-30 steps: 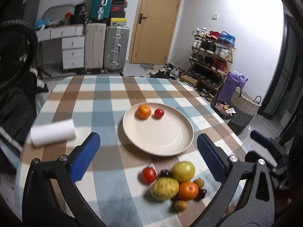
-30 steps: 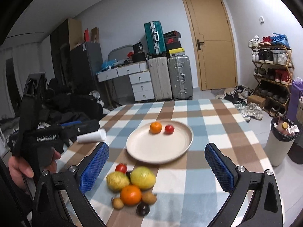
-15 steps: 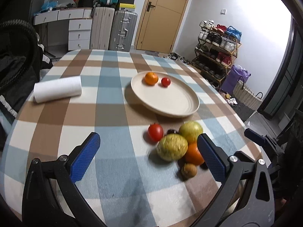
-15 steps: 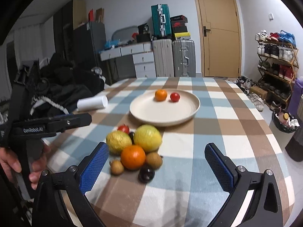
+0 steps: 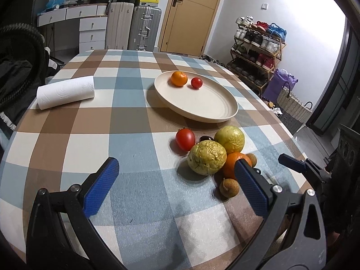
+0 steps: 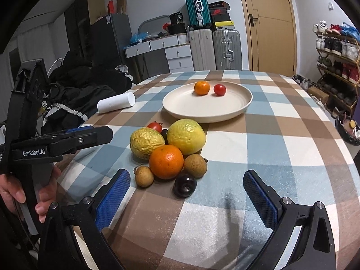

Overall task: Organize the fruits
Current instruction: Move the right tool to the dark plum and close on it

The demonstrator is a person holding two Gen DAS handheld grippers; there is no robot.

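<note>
Beside the fruit pile (image 6: pixel 168 150), both grippers have descended.

The 2 yellow fruits (image 6: pixel 147 142) look wrinkly and matt, the tomato (image 5: pixel 185 139) glossy; plate (image 6: pixel 236 110) seems smooth matt plastic, surface (image 6: pixel 281 148) covered in checked cloth.

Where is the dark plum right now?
Right wrist view: the dark plum lies on the tablecloth, nearest the camera in the fruit pile, just below the orange.
</note>
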